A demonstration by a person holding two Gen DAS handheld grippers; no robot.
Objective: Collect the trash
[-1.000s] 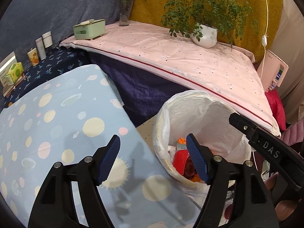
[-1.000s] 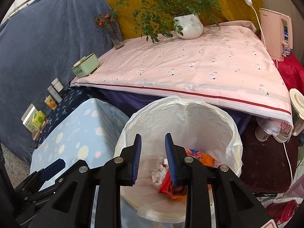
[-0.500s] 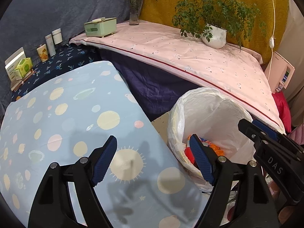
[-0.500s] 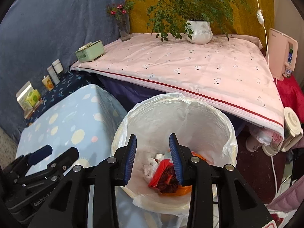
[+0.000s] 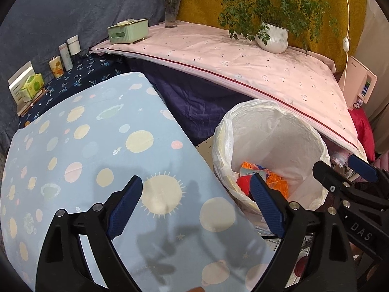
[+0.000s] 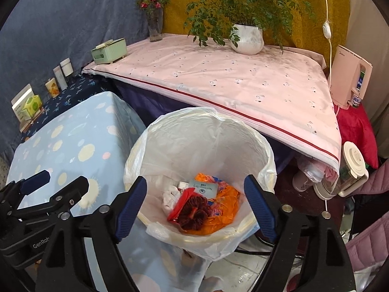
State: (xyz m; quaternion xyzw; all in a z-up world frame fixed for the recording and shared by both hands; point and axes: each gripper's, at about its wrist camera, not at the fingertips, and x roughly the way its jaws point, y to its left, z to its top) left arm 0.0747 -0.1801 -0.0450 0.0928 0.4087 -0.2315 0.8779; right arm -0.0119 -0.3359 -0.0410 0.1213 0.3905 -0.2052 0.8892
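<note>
A bin lined with a white plastic bag (image 6: 184,126) stands beside the low table; it also shows in the left wrist view (image 5: 274,121). Inside lie trash pieces: a red wrapper with a dark red bundle (image 6: 192,211), orange wrappers (image 6: 226,197), a white card and crumpled white paper. My right gripper (image 6: 195,206) is open and empty, held above the bin's near rim. My left gripper (image 5: 195,204) is open and empty over the blue cloth (image 5: 97,160), left of the bin. The right gripper's fingers (image 5: 359,168) show at the left view's right edge.
A pink-covered table (image 6: 231,77) behind the bin holds a potted plant (image 6: 246,37), a flower vase (image 6: 154,28) and a green tissue box (image 6: 109,51). Small jars and boxes (image 5: 60,58) line the far left. A pink appliance (image 6: 350,77) and white jug (image 6: 352,165) stand right.
My right gripper has opened wide from nearly shut and drawn back from the bin. My left gripper has shifted back, keeping open. The red wrapper and bundle now lie in the bin.
</note>
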